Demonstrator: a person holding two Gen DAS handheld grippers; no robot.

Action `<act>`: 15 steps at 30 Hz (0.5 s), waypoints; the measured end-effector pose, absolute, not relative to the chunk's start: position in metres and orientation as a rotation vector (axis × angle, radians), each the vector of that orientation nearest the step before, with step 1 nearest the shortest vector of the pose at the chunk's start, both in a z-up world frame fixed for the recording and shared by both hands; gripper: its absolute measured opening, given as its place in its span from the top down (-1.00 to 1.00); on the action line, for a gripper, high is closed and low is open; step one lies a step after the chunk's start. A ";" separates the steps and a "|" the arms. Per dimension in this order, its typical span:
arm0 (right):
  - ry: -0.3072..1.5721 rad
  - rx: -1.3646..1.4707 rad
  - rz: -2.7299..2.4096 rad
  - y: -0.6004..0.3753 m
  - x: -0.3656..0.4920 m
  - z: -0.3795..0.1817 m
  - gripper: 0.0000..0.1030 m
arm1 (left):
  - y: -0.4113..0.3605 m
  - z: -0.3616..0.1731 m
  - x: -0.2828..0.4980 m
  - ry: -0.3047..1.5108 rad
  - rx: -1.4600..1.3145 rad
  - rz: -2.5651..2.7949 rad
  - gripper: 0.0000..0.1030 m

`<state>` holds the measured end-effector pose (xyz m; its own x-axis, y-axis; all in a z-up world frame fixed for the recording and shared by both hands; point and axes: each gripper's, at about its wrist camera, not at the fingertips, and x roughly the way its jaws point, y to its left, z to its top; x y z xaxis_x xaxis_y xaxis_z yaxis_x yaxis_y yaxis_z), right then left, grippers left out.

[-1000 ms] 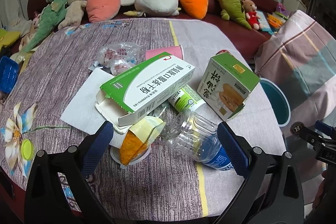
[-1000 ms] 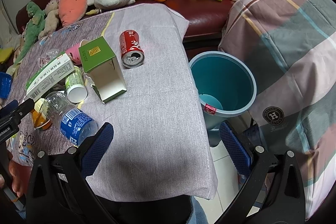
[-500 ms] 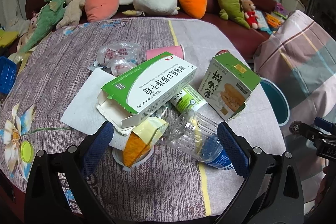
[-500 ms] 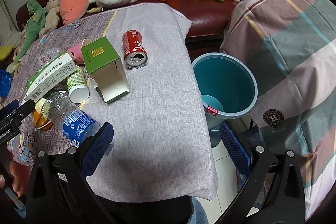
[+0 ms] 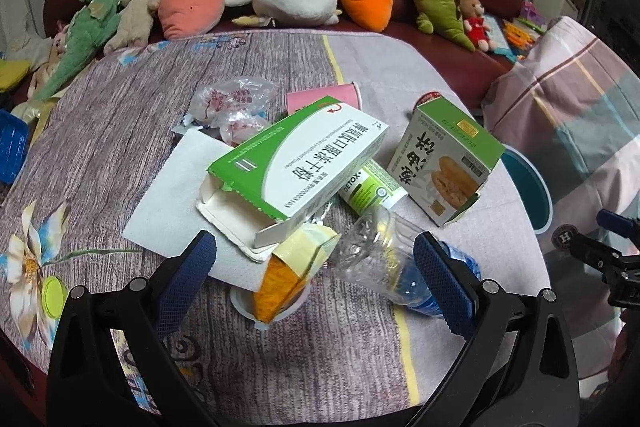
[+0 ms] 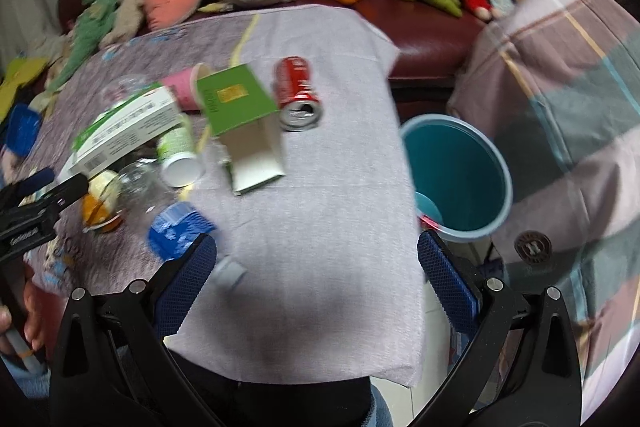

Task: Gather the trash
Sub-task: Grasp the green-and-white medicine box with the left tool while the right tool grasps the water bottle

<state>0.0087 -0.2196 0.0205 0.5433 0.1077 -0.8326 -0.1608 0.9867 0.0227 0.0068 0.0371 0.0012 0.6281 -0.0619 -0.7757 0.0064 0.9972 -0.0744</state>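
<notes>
Trash heap on the tablecloth [image 5: 132, 131], placed relative to the long green-and-white carton [image 5: 304, 163]:
- clear plastic bottle [image 5: 384, 255], just right and nearer;
- yellow-lidded cup [image 5: 280, 279], directly in front.

Teal bin [image 6: 460, 171] stands off the table edge, well right.

Left gripper [image 5: 316, 267]: jaws spread wide, empty.
Right gripper [image 6: 318, 267]: same, empty; view blurred.

Advice: straddle the bottle's body squarely, clear of the carton flap, before closing.
</notes>
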 end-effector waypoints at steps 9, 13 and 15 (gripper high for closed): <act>1.018 -0.135 0.355 -0.170 0.013 0.012 -0.88 | 0.075 -0.002 0.011 0.902 -0.040 -0.057 -0.92; 1.059 -0.220 0.465 -0.138 0.017 0.005 -0.88 | 0.090 -0.005 0.016 0.910 -0.035 -0.072 -0.92; 1.074 -0.276 0.512 -0.122 0.019 0.002 -0.88 | 0.097 -0.006 0.020 0.914 -0.046 -0.083 -0.92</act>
<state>0.0192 -0.1215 0.0016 0.3754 0.2634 -0.8887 -0.5247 0.8508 0.0305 0.0196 0.0975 -0.0055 0.6078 -0.0913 -0.7888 0.0520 0.9958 -0.0752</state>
